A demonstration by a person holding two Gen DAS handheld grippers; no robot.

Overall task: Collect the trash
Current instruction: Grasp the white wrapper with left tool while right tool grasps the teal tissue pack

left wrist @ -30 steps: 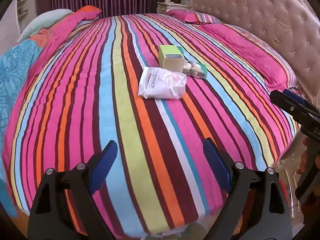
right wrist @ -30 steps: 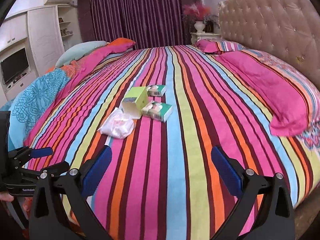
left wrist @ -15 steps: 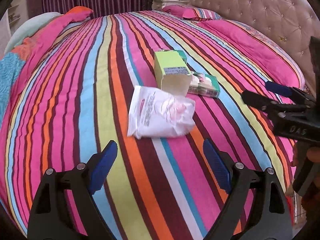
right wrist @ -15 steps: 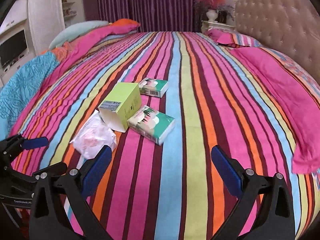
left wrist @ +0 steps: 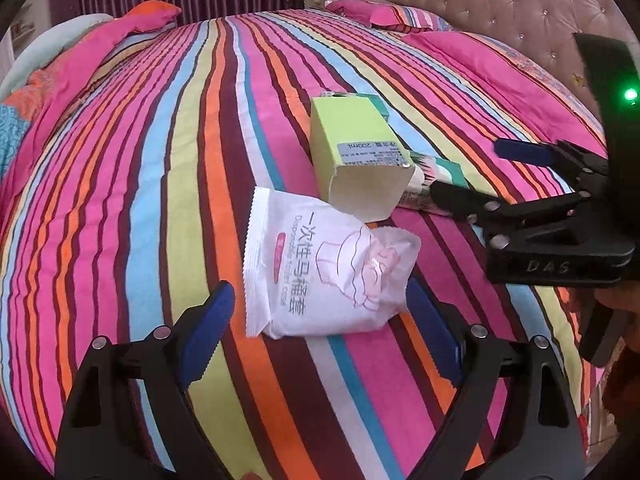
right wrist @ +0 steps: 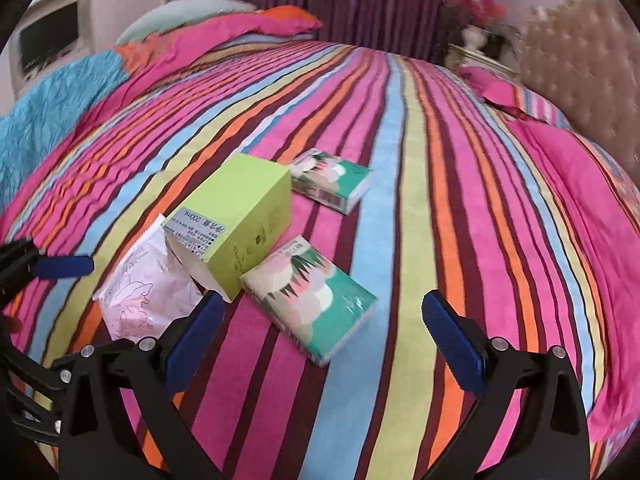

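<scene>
Reading "Disposable toilet" on white packet (left wrist: 320,276), "200mL" on green carton (left wrist: 356,148)

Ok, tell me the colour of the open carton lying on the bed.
Lime green carton, white inside its open end; right wrist view shows it best.

The striped bed (right wrist: 404,184) bears a white packet (left wrist: 320,276), a green carton (right wrist: 240,216) (open-ended) and two tissue packs (right wrist: 316,300).

Striped bedspread (right wrist: 404,216): lime carton (right wrist: 236,220) lying over white sachet (right wrist: 144,288), two green tissue packs (right wrist: 316,296) beside; right gripper (right wrist: 320,320) agape above
</scene>
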